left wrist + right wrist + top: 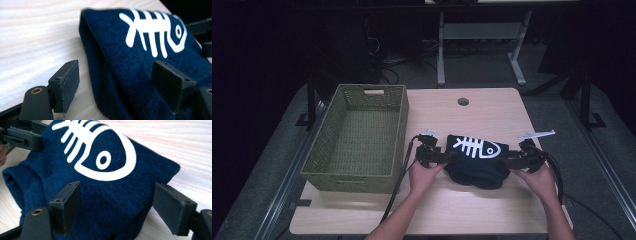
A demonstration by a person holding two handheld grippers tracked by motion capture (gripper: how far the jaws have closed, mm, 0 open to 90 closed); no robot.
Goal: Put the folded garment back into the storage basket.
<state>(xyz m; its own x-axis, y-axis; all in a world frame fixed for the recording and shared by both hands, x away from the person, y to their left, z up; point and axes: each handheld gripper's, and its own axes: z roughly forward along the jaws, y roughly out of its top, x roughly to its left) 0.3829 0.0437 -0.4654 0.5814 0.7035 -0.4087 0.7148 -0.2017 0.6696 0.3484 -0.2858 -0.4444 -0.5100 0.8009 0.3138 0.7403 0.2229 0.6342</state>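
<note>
**Both grippers spread wide at the ends of a folded blue garment**

Nearest, the left gripper (116, 82) stands wide apart, its jaws straddling the garment (140, 65) without clamping. The right gripper (125, 207) is likewise spread, released, over the other end. The garment, with a white fish skeleton (477, 147), lies on the table (492, 107), right of the basket (357, 135).
</note>
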